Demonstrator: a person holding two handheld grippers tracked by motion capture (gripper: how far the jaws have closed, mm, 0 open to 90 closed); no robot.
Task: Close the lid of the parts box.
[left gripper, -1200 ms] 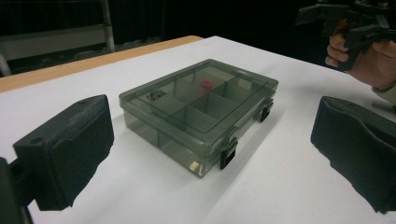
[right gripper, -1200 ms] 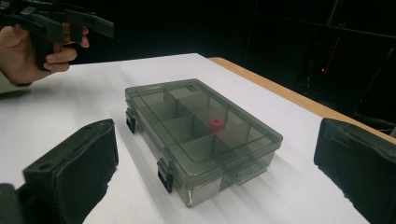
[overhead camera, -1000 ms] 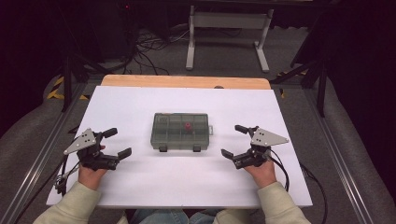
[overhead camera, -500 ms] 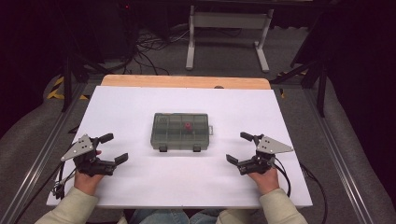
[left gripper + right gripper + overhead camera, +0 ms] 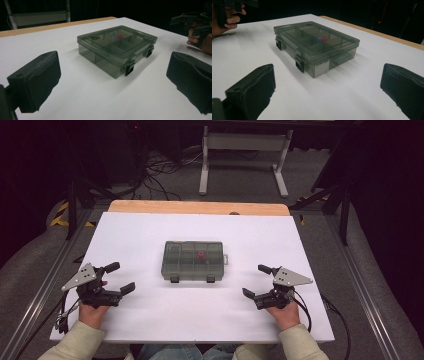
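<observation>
A smoky see-through compartment box (image 5: 193,261) with its lid down and two black front latches lies at the middle of the white table. A small red piece (image 5: 201,255) sits in one of its compartments. My left gripper (image 5: 120,278) rests open near the table's left front, well left of the box (image 5: 116,47). My right gripper (image 5: 257,281) rests open near the right front, apart from the box (image 5: 315,42). Nothing is between either pair of jaws. In the left gripper view the other hand (image 5: 200,40) shows at the far right.
The white sheet (image 5: 150,320) covers a wooden table whose bare back edge (image 5: 200,208) shows. Behind the table stand a white metal frame (image 5: 242,145) and loose cables on a dark floor. Metal rails run along both table sides.
Both grippers have drawn back toward the front edge and outward, away from the box. The box has not moved.
</observation>
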